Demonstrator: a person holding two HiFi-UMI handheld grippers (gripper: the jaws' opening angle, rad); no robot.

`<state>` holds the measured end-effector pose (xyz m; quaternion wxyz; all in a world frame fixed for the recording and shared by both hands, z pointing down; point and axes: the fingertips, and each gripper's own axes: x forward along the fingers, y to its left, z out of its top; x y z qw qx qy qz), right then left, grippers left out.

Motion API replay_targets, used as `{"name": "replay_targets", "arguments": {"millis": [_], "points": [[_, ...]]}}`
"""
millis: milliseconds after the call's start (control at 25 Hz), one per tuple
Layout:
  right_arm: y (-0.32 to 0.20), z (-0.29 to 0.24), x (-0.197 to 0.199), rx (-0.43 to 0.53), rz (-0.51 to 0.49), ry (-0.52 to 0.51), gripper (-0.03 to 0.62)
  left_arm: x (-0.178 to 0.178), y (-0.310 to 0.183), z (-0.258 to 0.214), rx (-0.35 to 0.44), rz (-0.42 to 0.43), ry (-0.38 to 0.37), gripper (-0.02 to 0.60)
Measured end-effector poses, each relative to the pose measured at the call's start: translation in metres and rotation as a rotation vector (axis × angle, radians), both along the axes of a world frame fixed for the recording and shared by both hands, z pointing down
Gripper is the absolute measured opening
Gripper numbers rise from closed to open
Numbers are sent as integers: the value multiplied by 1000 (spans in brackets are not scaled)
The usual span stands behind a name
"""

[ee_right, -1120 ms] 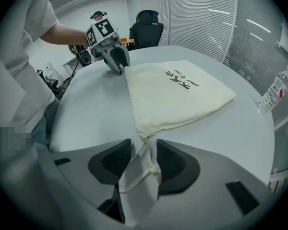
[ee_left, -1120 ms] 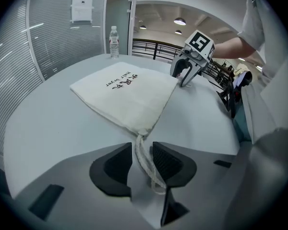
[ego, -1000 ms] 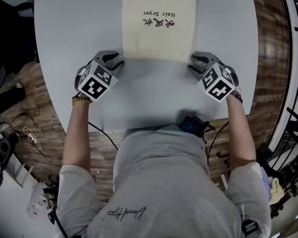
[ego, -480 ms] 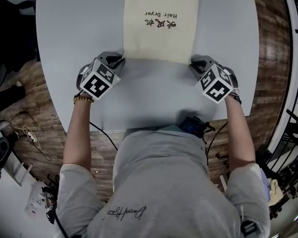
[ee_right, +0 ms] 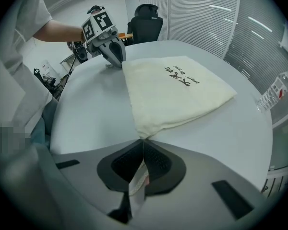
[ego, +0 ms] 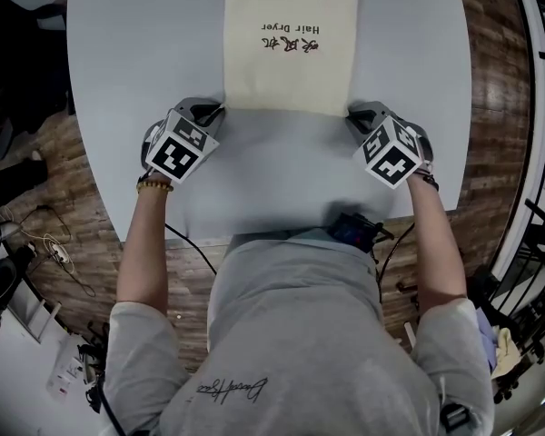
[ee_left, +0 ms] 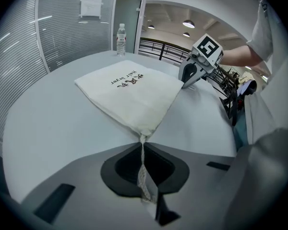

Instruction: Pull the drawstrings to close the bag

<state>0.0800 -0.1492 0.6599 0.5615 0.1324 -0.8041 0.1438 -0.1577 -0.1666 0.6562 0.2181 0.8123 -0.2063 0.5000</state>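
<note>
Round pale grey table [ego: 118,80]: cream bag [ego: 291,62] lies flat at upper centre of head view. Water bottle [ee_left: 121,33] stands at upper left of left gripper view.

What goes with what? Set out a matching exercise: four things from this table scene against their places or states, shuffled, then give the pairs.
1. left gripper
2. hair dryer bag
3. water bottle
4. office chair

a. standing upright on the table
b. shut on a drawstring
c. lying flat, mouth not yet gathered
d. black, beyond the table

Pairs: 1-b, 2-c, 3-a, 4-d.
The left gripper's jaws have just been closing, the drawstring between them.
</note>
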Motion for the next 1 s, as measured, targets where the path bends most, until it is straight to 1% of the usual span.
{"name": "replay_targets", "arguments": {"millis": [160,320,400,560,720,880,1000], "points": [[-1,-8,0,4,8,-9,25,-2,0,-9,0,-24,27,12],[-3,-22,5,46,-10,-1,25,-5,2,-21,56,2,-5,11],[-4,-30,8,61,-18,-1,25,-10,3,-27,63,-5,-12,11],[-5,-47,12,81,-16,-12,25,-12,7,-39,66,-34,19,11],[1,-63,19,109,-20,-11,25,-9,15,-55,87,-29,18,11],[6,-77,23,126,-1,-35,25,-9,24,-68,105,-35,31,11],[9,-85,26,143,2,-36,25,-10,28,-77,115,-55,38,11]]}}
